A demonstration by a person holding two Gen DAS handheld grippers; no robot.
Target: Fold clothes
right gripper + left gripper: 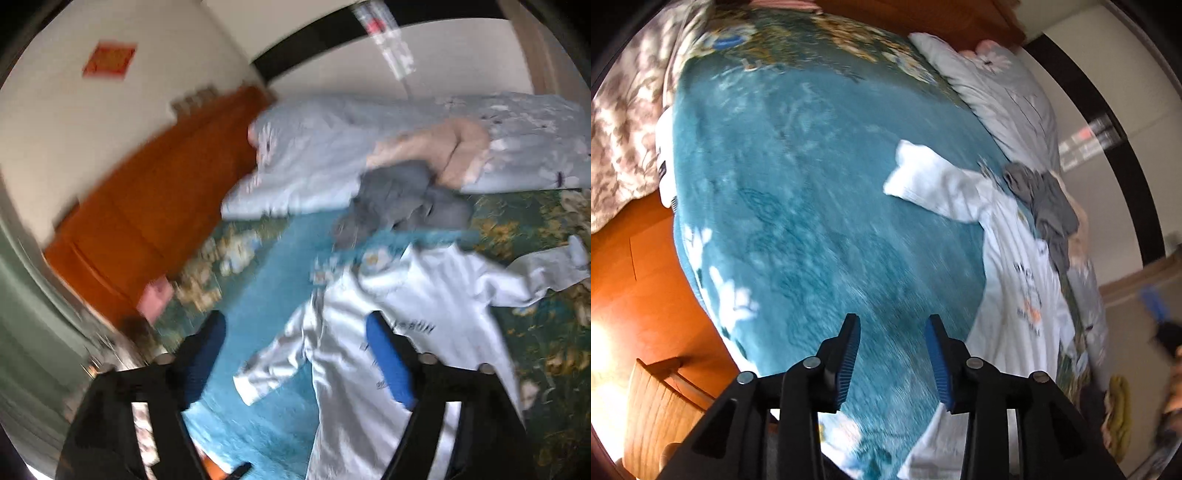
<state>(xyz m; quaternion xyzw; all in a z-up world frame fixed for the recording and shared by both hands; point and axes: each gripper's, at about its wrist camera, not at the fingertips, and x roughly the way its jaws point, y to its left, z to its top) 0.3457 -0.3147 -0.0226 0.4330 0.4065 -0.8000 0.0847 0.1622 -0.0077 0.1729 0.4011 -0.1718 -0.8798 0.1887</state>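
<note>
Two grippers are up over the bed, and both are empty-handed. The left gripper (893, 325) hangs above the teal blanket (798, 206), jaws apart with only plush blanket showing between its two blue pads. The right gripper (295, 332) has its jaws spread wide too, gripping nothing, poised over the white T-shirt (424, 295).

That shirt is the landmark here. One white T-shirt (1008, 258), printed side up, lies spread on the blanket with one short sleeve flung out sideways; the lettering on its chest is too blurred to read. Just past its collar sits one crumpled grey garment (402, 199), touching or nearly touching the shirt's top edge. Beyond the grey heap there is one tan piece (443, 155), bunched against one pale blue floral duvet (321, 155) that runs along the far side of the bed. On the shirt's other side, by its outer sleeve, one pale strip of cloth (550, 269) lies on the flowered border of the blanket.

Away from the shirt, beyond the blanket's far corner, a pink-brown floral quilt (624, 125) hangs by the orange wooden headboard (147, 199).
</note>
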